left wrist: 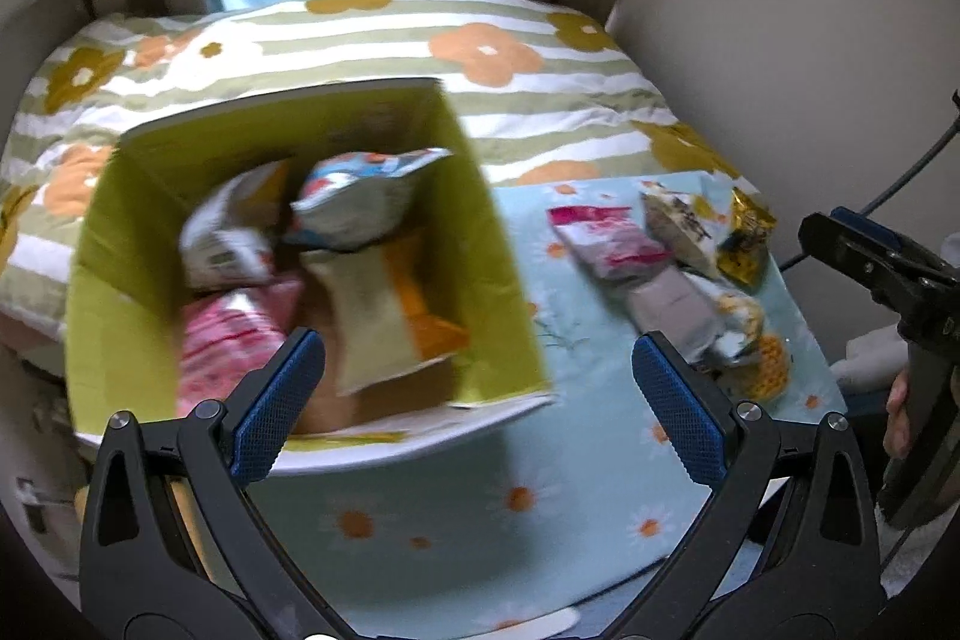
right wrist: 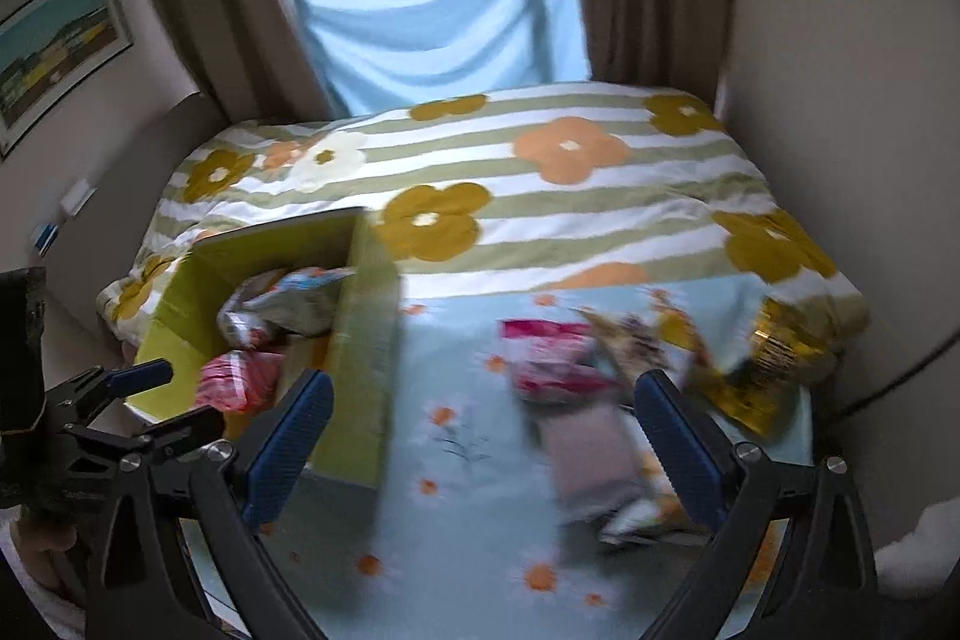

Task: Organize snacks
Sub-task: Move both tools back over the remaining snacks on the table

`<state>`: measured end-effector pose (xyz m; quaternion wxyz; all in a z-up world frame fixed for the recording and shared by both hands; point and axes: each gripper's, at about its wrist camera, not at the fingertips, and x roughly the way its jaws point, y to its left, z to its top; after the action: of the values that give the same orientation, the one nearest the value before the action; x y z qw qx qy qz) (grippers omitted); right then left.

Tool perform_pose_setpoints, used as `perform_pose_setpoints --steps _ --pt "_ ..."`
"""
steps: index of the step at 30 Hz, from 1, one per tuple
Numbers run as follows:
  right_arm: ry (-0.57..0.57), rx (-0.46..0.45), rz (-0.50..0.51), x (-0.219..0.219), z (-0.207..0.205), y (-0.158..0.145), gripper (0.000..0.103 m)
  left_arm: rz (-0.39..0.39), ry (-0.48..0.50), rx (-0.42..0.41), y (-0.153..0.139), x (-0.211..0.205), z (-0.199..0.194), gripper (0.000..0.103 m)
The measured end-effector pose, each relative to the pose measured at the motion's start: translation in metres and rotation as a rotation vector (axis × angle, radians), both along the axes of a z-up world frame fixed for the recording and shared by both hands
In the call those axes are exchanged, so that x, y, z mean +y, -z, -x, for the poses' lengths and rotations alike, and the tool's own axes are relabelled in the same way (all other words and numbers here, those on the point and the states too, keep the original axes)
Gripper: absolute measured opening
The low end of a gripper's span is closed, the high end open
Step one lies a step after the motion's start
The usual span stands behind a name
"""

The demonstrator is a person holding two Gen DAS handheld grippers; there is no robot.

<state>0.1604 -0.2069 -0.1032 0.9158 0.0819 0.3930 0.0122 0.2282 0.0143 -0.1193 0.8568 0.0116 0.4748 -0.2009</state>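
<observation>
Currently we find both tools released and empty. Our left tool (left wrist: 477, 400) hovers with jaws spread wide over the near edge of the green box (left wrist: 498, 244), which stands open on the bed's light blue daisy cloth (left wrist: 480, 514). Inside the box lie several snack packs: a white and blue bag (left wrist: 360, 196), a pink pack (left wrist: 228, 346) and a cream and orange pack (left wrist: 372, 322); blur hides their printing. Our right tool (right wrist: 483, 442), jaws likewise apart, hangs above the cloth to the right of the box. Near it the unsorted snacks lie in a loose cluster: a pink and white pack (right wrist: 552, 358), a grey pouch (right wrist: 591, 454) and a gold pack (right wrist: 774, 376) at the cloth's far right. A striped flowered quilt (right wrist: 540, 196) covers the bed beyond.
</observation>
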Motion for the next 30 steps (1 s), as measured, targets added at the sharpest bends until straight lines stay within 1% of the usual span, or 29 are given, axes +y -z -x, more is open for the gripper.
perform_pose_setpoints --steps 4,8,13,16,20,25,27,30 --pt "0.039 0.017 -0.017 -0.048 0.015 0.005 0.1 0.0 0.012 0.026 0.005 -0.039 0.01 0.102" --pt "0.072 0.053 -0.015 -0.083 0.022 0.012 0.1 -0.011 0.005 0.072 0.018 -0.077 0.015 0.102" --pt "0.08 0.113 -0.086 -0.125 0.025 0.035 0.1 -0.039 -0.011 0.128 0.036 -0.121 0.014 0.102" --pt "0.057 0.173 -0.144 -0.145 0.019 0.057 0.1 -0.032 -0.026 0.168 0.05 -0.141 0.01 0.102" --pt "0.038 0.252 -0.215 -0.161 0.009 0.089 0.1 -0.077 -0.05 0.198 0.07 -0.161 0.006 0.102" --pt "0.013 0.348 -0.269 -0.163 -0.006 0.124 0.1 -0.116 -0.068 0.241 0.093 -0.178 0.001 0.102" --pt "0.001 0.388 -0.273 -0.161 -0.013 0.136 0.1 -0.136 -0.073 0.264 0.102 -0.181 -0.002 0.102" --pt "-0.018 0.438 -0.308 -0.159 -0.023 0.151 0.1 -0.141 -0.078 0.288 0.11 -0.183 -0.004 0.102"
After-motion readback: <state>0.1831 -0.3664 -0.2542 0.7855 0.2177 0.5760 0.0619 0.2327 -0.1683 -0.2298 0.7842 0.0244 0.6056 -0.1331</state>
